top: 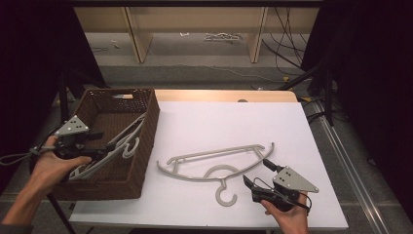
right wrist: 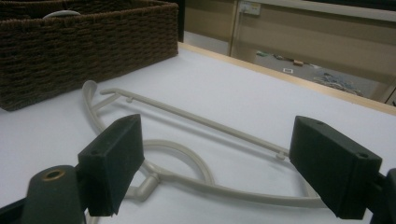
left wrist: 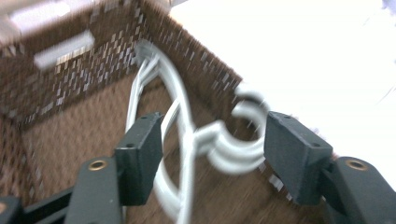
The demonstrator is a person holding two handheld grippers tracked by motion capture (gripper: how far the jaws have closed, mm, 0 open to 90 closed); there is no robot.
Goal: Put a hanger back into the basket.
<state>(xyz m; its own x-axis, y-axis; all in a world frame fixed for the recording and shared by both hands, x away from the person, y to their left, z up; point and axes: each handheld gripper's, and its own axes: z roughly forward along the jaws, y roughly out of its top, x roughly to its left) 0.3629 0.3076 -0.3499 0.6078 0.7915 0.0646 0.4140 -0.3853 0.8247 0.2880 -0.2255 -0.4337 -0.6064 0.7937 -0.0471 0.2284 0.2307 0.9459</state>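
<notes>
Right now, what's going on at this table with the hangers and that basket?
A person is working with a handheld gripper in each hand. The left gripper is over the brown wicker basket, its jaws open around the hangers in the basket without pressing on them. One more grey hanger lies flat on the white table. The right gripper waits beside it, jaws open, holding nothing.

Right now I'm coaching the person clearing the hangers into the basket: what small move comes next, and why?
Probably ease the right gripper forward and close on the hanger lying on the white table; its jaws stand open just short of it, while hangers already rest in the basket.
</notes>
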